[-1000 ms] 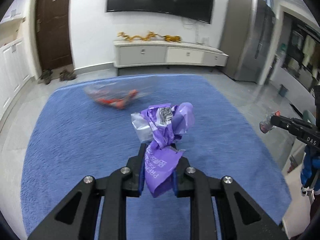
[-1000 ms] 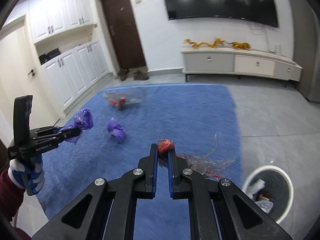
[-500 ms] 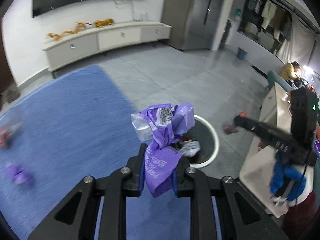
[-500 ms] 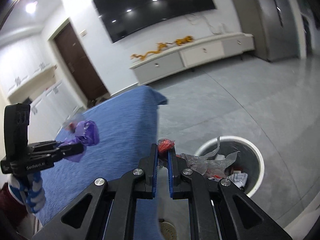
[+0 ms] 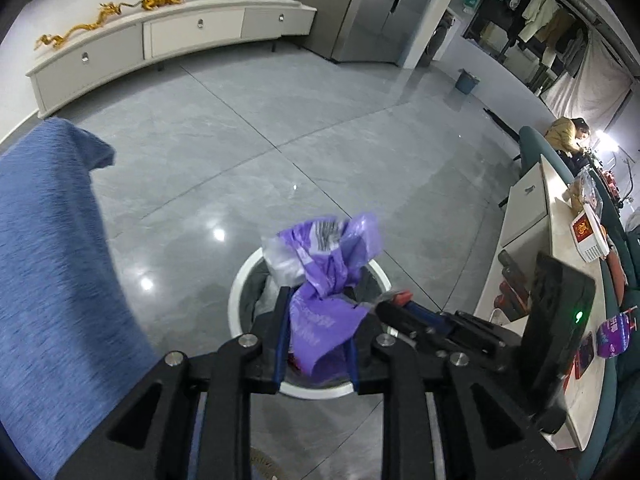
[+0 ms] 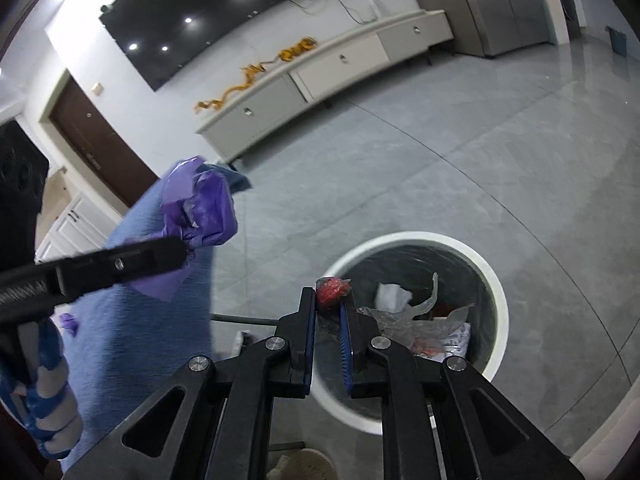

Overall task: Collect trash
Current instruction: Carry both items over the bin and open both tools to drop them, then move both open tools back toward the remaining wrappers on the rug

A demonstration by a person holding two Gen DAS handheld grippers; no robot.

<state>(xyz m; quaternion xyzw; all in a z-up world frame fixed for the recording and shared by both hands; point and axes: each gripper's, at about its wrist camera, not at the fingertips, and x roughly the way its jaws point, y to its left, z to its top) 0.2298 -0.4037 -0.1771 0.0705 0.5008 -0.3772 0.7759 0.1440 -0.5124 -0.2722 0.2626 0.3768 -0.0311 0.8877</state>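
My left gripper hangs over the white round bin. A crumpled purple plastic bag fills the gap between its blue pads, and the jaws are opening. My right gripper is above the bin's near rim, jaws also opening. A red crumpled wrapper sits between its tips, and clear plastic trails from it into the bin. The left gripper with the purple bag shows in the right wrist view; the right gripper shows in the left wrist view.
The blue rug lies left of the bin, with a small purple scrap on it. The bin holds paper and plastic. A white counter with clutter runs along the right. A long TV cabinet stands far back across grey tile floor.
Both grippers swung from over the rug to above the bin, carrying their trash. The gap between each pair of fingers looks slightly wider than before.
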